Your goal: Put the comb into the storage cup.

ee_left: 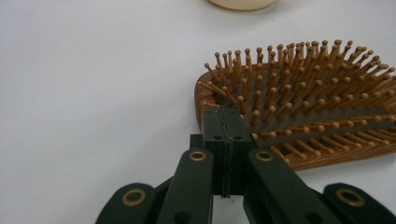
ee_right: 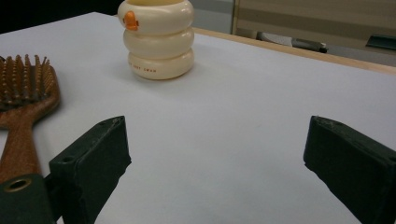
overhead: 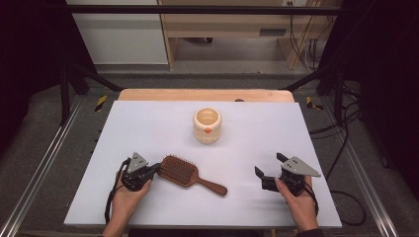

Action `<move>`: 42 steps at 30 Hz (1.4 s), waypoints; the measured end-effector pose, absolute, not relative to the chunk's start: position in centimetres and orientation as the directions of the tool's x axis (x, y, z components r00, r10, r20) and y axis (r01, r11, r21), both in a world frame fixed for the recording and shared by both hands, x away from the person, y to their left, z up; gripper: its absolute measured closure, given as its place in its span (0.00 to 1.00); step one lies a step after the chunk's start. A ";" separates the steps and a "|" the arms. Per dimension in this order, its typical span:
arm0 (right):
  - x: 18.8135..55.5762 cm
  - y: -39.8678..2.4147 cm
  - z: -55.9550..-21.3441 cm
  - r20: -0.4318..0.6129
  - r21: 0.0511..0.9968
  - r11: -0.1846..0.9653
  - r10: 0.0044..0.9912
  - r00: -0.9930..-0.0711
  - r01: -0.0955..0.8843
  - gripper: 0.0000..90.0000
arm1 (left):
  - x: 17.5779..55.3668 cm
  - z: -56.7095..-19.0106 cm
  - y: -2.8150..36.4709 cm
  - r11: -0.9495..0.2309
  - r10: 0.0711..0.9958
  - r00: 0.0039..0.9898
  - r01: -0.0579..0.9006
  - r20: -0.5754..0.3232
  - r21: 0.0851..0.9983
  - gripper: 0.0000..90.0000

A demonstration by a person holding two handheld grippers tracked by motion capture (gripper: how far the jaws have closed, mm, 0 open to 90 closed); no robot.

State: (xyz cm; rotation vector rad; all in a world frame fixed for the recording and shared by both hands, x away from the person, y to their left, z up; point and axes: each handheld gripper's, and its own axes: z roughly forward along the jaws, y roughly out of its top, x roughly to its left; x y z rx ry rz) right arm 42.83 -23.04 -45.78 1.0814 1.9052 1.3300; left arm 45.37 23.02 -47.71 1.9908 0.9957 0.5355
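A pale sheet covers the table (overhead: 148, 207). On its near-left lies the wooden hairbrush (overhead: 184, 172), bristles up: stiff, light, best taken by its handle. The left gripper (overhead: 154, 170), jaws pressed together on nothing, touches its head; the right gripper (overhead: 269, 167) gapes empty. A cream pot (overhead: 207, 125) stands beyond.

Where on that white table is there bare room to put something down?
The widest bare patch lies between the hairbrush handle and the right tool. The far corners on both sides of the cream holder are bare too. It is crowded where the shut left tool meets the brush head.
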 end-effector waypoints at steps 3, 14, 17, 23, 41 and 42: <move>42.8 -22.7 -45.7 -0.003 0.936 0.185 0.854 -0.520 0.298 0.07 | 45.3 -47.7 22.5 -0.349 0.798 0.603 0.446 0.012 0.824 1.00; 42.6 -21.2 -45.6 0.001 0.924 0.217 0.823 -0.568 0.316 0.07 | 45.0 -47.7 20.4 -0.372 0.771 0.637 0.427 0.018 0.824 1.00; 42.5 -20.7 -45.6 0.000 0.918 0.230 0.814 -0.581 0.322 0.07 | 44.9 -47.7 19.5 -0.385 0.756 0.654 0.416 0.023 0.824 1.00; 42.4 -19.7 -45.6 -0.004 0.913 0.251 0.793 -0.609 0.322 0.07 | 44.8 -47.7 18.3 -0.397 0.739 0.673 0.405 0.026 0.824 1.00; 42.3 -17.9 -45.8 0.009 0.900 0.281 0.754 -0.656 0.334 0.07 | 45.6 -47.8 17.2 -0.383 0.729 0.684 0.410 -0.001 0.828 1.00; 42.3 -17.8 -45.8 0.009 0.899 0.282 0.752 -0.659 0.335 0.07 | 45.7 -47.7 16.9 -0.391 0.724 0.690 0.406 0.003 0.826 1.00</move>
